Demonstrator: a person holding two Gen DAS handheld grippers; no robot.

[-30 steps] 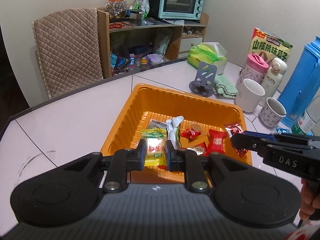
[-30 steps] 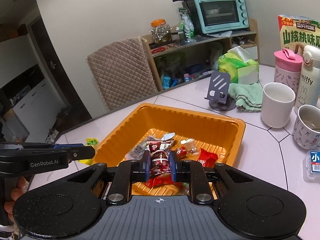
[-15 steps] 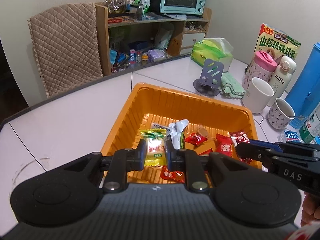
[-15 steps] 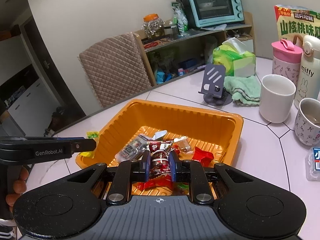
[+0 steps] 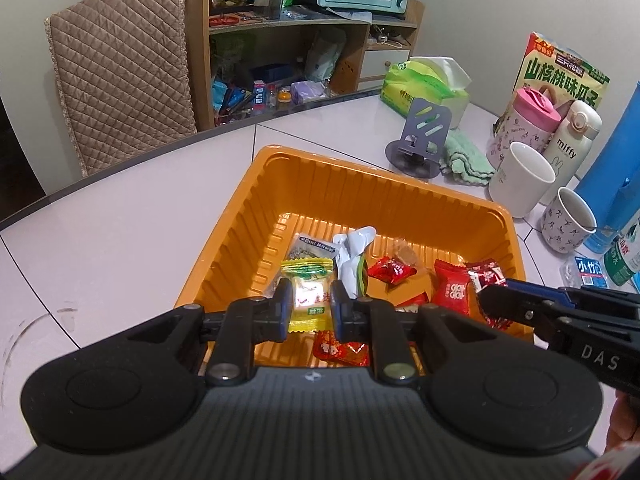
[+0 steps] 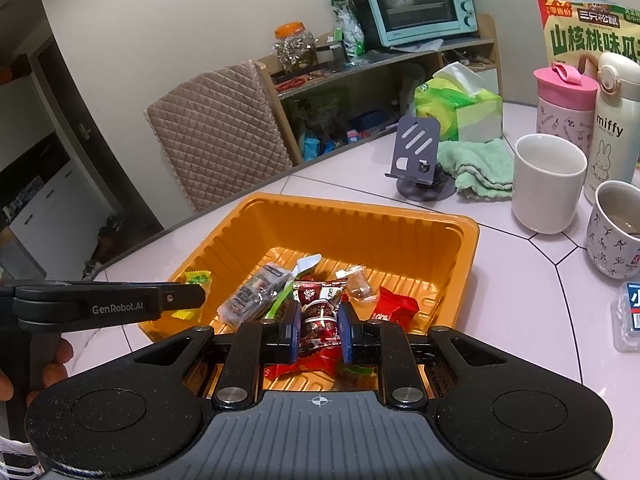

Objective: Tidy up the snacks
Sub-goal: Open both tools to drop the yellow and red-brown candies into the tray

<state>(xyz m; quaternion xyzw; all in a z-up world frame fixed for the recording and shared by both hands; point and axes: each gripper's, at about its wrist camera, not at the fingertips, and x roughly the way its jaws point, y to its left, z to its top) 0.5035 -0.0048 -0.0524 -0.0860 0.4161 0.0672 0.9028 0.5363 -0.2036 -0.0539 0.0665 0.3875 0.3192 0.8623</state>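
An orange ribbed tray (image 5: 360, 184) (image 6: 360, 220) sits on the white table and holds several wrapped snacks. My left gripper (image 5: 309, 304) is shut on a yellow and green snack packet (image 5: 307, 296), held over the tray's near left part. My right gripper (image 6: 319, 328) is shut on a dark red and white snack packet (image 6: 318, 316) above the tray's near side. In the left wrist view the right gripper (image 5: 486, 298) comes in from the right with that dark red packet (image 5: 484, 276). In the right wrist view the left gripper (image 6: 196, 294) shows at the left with the yellow packet (image 6: 197, 278).
Two mugs (image 6: 548, 188) (image 6: 616, 228), a pink bottle (image 6: 566, 96), a white flask (image 6: 614, 120) and a blue container (image 5: 616, 160) stand right of the tray. Behind it are a grey phone stand (image 5: 422, 136), a green cloth (image 6: 476, 168) and a tissue pack (image 5: 424, 84). A quilted chair (image 5: 120, 80) stands past the table edge.
Both grippers have sunk a little toward the tray with their packets still held. The left one has come further in over the tray.
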